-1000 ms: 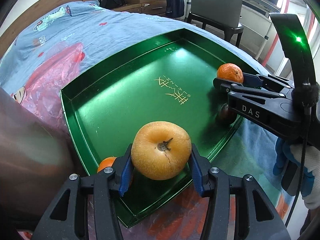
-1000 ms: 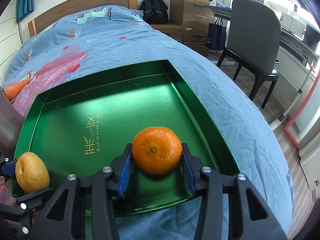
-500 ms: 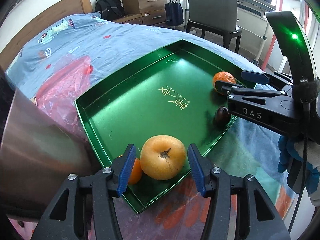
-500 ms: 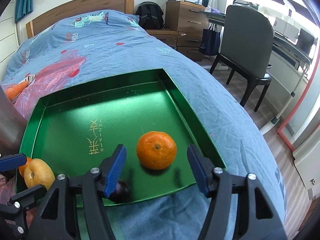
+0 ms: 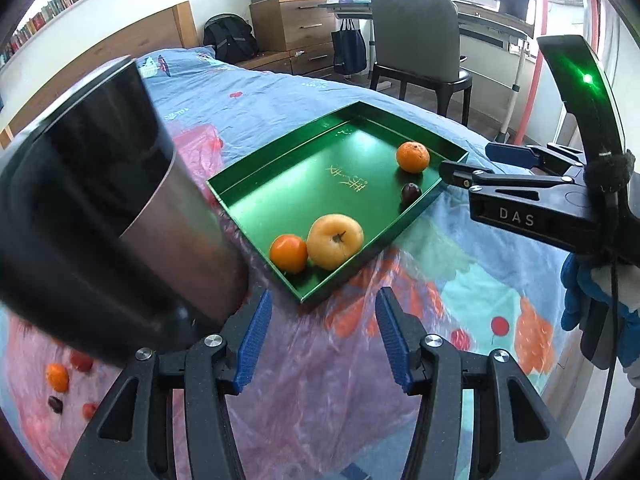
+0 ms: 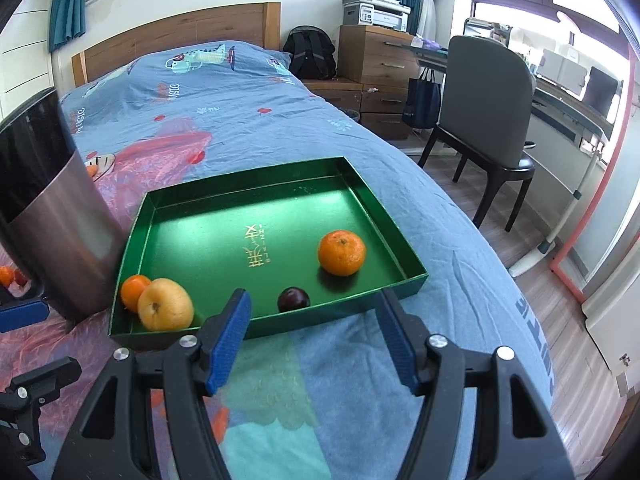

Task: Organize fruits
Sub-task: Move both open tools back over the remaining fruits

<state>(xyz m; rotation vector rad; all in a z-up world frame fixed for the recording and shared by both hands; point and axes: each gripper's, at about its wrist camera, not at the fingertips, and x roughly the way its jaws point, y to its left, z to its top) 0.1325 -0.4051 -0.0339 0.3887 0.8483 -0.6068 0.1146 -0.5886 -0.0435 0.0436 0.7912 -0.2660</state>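
The green tray (image 6: pixel 404 248) lay on the blue bedspread (image 6: pixel 240 120) near the bed's foot, and four fruits sat in it. A yellow apple (image 6: pixel 165 309) rested in the near left corner of the tray, touching a small orange (image 6: pixel 134 290) that sat just behind it against the left wall. A larger mandarin (image 6: pixel 341 252) stood apart toward the right wall, and a dark plum (image 6: pixel 293 299) lay close to the near wall, between the apple and the mandarin.

The left gripper (image 5: pixel 323 336) hung over the pink plastic sheet (image 5: pixel 320 380) short of the tray's near corner, its blue pads parted with nothing between them. The right gripper (image 6: pixel 314 334) hung just outside the tray's near wall; its jaws had just been opening and stood wide, holding nothing. In the left wrist view that gripper reached in from the right, level with the tray's right edge, carried by a hand in a blue and white glove (image 5: pixel 592 312).

A tall metal bin (image 6: pixel 60 224) stood on the bed just beside the tray's left wall. A few more small fruits (image 5: pixel 58 378) lay on the plastic sheet at the far left, past the bin. A grey chair (image 6: pixel 488 112), a wooden dresser (image 6: pixel 376 60) and a black backpack (image 6: pixel 312 54) stood beyond the bed.
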